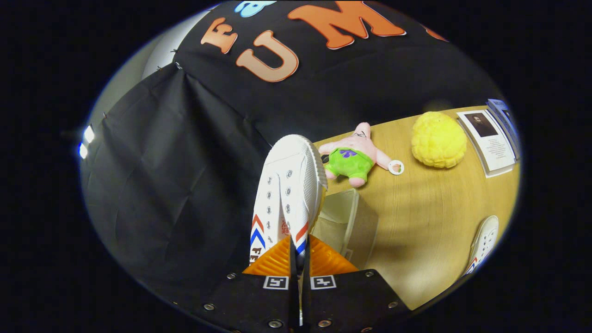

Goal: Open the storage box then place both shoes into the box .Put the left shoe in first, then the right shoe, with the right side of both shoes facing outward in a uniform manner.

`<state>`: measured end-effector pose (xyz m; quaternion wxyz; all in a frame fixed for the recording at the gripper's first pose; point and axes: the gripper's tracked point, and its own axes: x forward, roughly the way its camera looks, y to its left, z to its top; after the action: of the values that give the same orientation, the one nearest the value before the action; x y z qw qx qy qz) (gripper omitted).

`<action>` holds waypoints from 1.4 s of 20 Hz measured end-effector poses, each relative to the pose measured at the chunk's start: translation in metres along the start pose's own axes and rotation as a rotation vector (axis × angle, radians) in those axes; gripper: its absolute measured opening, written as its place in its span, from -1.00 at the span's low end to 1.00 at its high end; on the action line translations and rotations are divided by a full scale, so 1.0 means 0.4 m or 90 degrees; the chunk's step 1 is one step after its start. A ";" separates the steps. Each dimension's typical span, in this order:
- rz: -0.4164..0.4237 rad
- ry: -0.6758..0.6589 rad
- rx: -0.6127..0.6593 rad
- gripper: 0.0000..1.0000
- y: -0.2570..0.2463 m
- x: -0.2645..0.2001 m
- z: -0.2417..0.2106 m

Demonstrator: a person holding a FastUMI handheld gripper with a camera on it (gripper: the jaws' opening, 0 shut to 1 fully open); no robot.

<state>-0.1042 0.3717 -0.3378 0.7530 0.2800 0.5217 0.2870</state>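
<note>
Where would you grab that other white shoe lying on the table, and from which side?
The gripper is shut on one shoe right now. The second shoe lies on the table with its laces and opening showing. I would probably come down from above and pinch one thin wall of the collar near the heel: that edge is narrow enough for two fingers.

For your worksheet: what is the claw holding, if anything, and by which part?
The claw is shut on a white shoe, pinching its heel-end upper.
</note>
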 end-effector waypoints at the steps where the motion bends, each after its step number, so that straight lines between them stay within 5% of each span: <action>1: -0.004 0.012 -0.014 -0.95 0.017 0.032 -0.015; 10: -0.046 0.120 -0.123 -0.93 0.036 0.143 -0.132; 15: -0.090 0.197 -0.135 -0.93 0.006 0.172 -0.198; 17: -0.064 0.211 -0.084 -0.84 0.024 0.172 -0.205; 20: -0.012 0.139 -0.048 -0.34 0.035 0.152 -0.115; 21: -0.015 0.130 -0.054 -0.25 0.013 0.140 -0.096; 24: -0.047 0.091 -0.072 0.45 -0.064 0.076 -0.037; 28: -0.087 0.040 -0.079 0.86 -0.149 -0.055 0.010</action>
<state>-0.0984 0.3148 -0.3656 0.7699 0.1872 0.5444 0.2752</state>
